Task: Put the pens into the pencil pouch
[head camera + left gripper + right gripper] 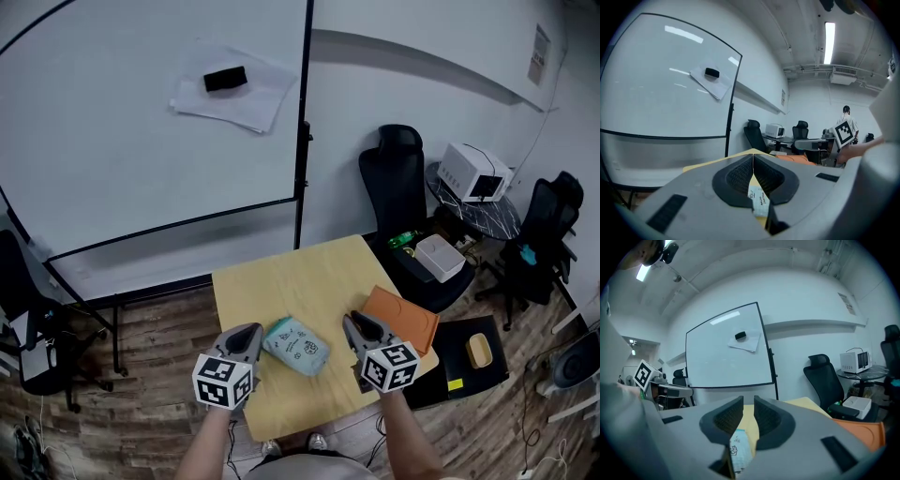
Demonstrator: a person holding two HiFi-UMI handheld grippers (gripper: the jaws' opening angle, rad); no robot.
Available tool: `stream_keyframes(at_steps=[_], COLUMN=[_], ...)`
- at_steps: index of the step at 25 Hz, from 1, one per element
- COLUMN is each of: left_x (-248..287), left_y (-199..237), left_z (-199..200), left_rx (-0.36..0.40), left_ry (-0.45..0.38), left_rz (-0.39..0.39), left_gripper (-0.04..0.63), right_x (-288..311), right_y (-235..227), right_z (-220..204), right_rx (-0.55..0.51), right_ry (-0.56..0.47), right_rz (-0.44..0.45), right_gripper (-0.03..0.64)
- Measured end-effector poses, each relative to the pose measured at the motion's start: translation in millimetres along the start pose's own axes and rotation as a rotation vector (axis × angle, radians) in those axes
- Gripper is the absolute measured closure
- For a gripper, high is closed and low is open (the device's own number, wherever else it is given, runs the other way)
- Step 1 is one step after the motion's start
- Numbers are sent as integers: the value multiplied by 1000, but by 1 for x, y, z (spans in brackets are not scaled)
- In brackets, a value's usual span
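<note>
The pouch (296, 345) lies on the bench (281, 277) between our two grippers, and neither one touches it. We see no pens in any view. The left gripper (253, 333) has its jaws pressed together on nothing. The right gripper (353, 325) has its jaws a narrow gap apart, also empty. The pouch looks soft and light, so we judge a one-sided nudge could slide it toward the near edge. An orange board (405, 320) sits at the bench's right edge just beside the right gripper, and a careless swing could knock it off.
</note>
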State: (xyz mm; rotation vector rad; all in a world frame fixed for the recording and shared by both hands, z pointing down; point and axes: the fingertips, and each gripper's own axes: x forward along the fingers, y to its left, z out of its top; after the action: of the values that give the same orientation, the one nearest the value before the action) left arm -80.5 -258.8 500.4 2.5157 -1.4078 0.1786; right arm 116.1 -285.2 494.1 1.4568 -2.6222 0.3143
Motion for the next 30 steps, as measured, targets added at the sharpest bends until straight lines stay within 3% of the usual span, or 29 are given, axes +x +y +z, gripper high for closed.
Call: stream_keyframes(at_steps=[5,10,16,23,30], left_x=[-11,-17,-21,-24,-27], left_y=[2,-1,0,4,6], left_z=[41,64,78,87,84], left_rx=[2,20,39,82,60], left_ry=[-142,-204,-234,-252,-251], left_rz=[21,23,39,77,88], left_gripper=[580,580,580,580,580], right_x=[-3,-4,-2,-3,-12], right_y=[10,18,23,24,24], right_z=[40,63,75,80,84], right_rx=[-44,-87,-168,-174,-166], right_ry=[-92,-129,-115,-129,-146], right_rz=[4,6,-22,-25,-17], right_gripper=[601,615,617,617,617])
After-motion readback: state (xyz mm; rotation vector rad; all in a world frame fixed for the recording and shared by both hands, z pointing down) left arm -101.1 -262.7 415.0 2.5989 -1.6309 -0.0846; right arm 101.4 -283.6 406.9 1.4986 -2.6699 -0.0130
